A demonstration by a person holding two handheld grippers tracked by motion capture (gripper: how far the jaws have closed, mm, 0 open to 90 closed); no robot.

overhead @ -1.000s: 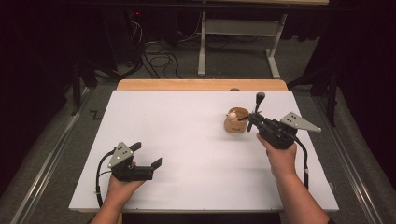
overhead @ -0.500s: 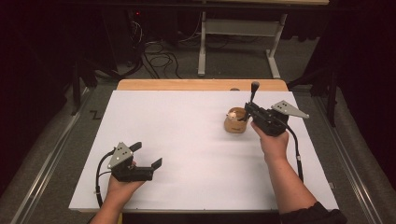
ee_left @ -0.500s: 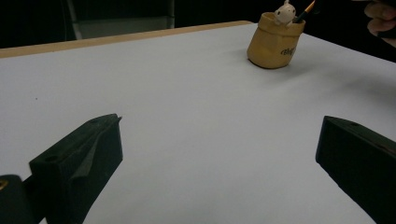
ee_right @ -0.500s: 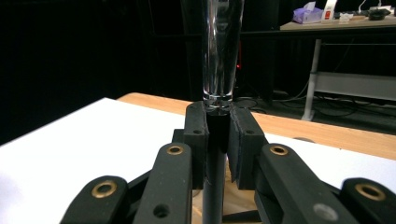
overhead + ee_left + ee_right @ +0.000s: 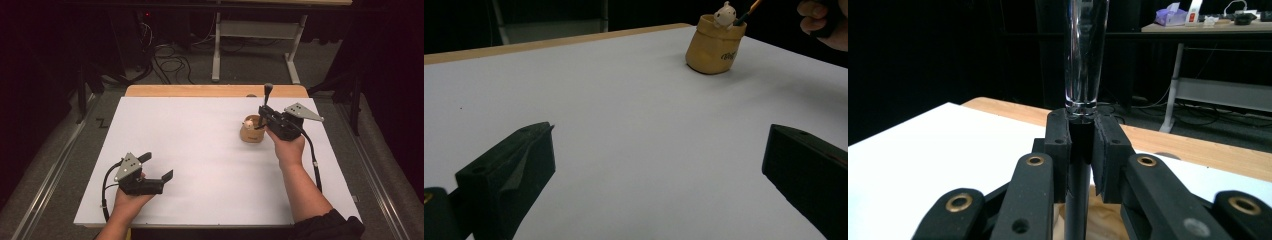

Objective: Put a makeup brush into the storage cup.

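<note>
A tan cup [image 5: 250, 133] with a small white figure on its rim stands at the right of the white table top [image 5: 200, 150]. A dark pen [image 5: 267, 97] stands nearly upright, its lower end in the cup, and my right gripper [image 5: 262, 116] is shut on its shaft just beside the cup. In the right gripper view the jaws pinch the pen [image 5: 1085, 55] below its clear cap, with my right gripper [image 5: 1080, 137] over the cup [image 5: 1104, 220]. My left gripper [image 5: 159, 167] rests open near the front left edge. The left gripper view shows my left gripper [image 5: 659, 132] spread wide, the cup [image 5: 713, 47] far off.
A bare wooden strip [image 5: 215, 90] runs along the table's far edge. Beyond it stand a metal desk frame [image 5: 252, 30] and cables on the floor [image 5: 170, 62]. A cable [image 5: 312, 160] trails from the right gripper along the forearm.
My right gripper has carried the pen away from me and slightly left, up to the cup. The left gripper has stayed where it was.
</note>
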